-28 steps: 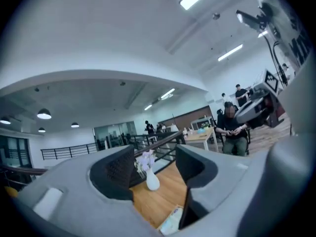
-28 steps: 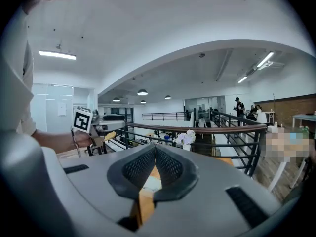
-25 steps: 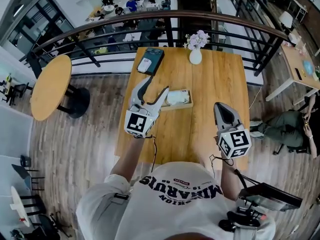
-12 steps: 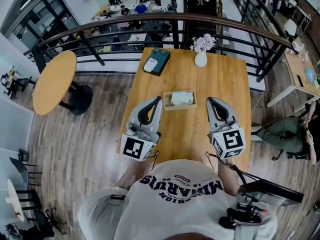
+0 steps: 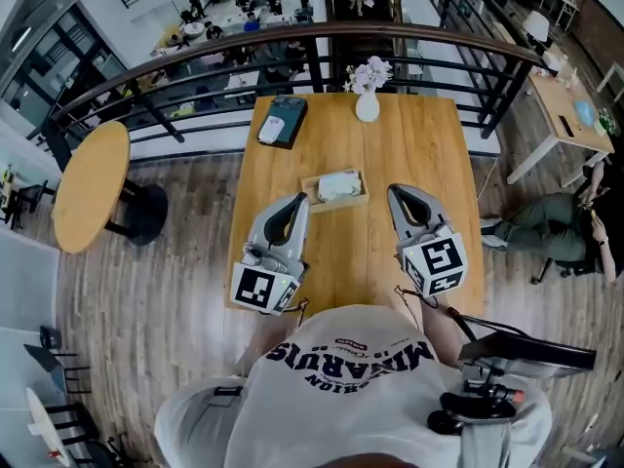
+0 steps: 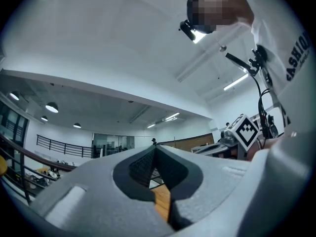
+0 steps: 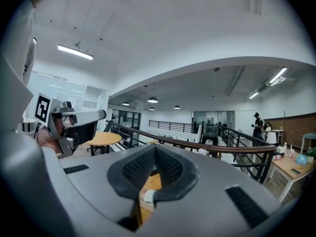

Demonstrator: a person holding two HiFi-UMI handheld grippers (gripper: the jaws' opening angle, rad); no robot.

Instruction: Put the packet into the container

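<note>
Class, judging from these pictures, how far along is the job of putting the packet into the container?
Done: the white packet lies inside the small wooden tray container on the wooden table. In hand: nothing; the left gripper, jaws just closed empty, and right gripper are shut, short of the container. Left: nothing visible.

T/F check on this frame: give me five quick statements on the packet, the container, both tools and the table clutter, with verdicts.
1. The packet lies in the container. True.
2. The left tool is shut with nothing in it. True; its jaws have just been closing, on nothing.
3. The right tool grips the packet. False: it is shut and empty, and the packet is in the container.
4. The vase stands at the table edge nearest the person. False: it stands at the far edge, by the railing.
5. A dark flat item lies at the table's far left corner. True.
</note>
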